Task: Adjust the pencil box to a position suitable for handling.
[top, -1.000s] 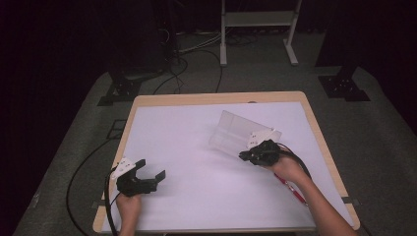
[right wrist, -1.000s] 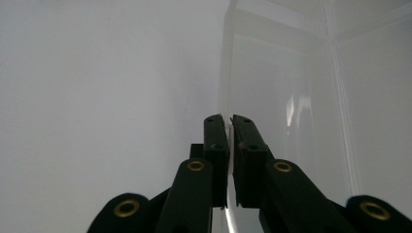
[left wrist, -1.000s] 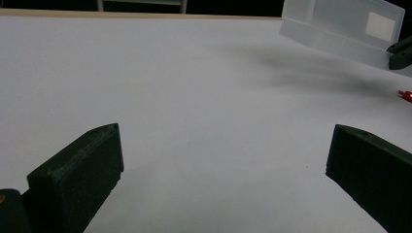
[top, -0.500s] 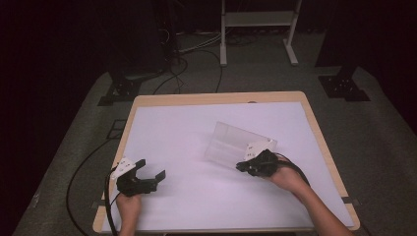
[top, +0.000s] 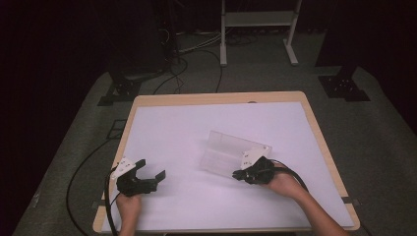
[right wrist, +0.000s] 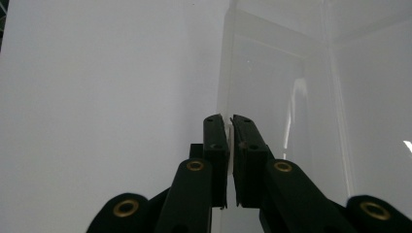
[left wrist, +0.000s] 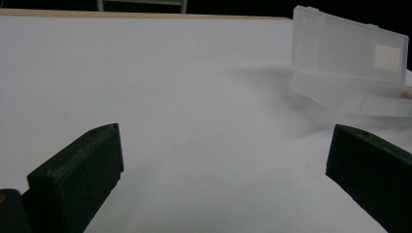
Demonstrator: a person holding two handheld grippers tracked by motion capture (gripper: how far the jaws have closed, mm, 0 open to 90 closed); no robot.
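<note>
A clear plastic box with its lid raised lies right of the middle of the white table. My right gripper is at the box's near edge, shut on a thin clear wall of it. In the right gripper view the black jaws pinch that plastic edge, and the box stretches away ahead. My left gripper rests near the front left of the table, open and holding nothing. In the left gripper view its jaws stand wide apart, with the box far off at the upper right.
The white sheet is framed by a wooden rim. Black cables trail off the table's left side onto the grey floor. A metal stand and dark equipment bases stand beyond the far edge.
My right gripper has drawn the box left and closer to the table's front edge. The left gripper has stayed where it was.
</note>
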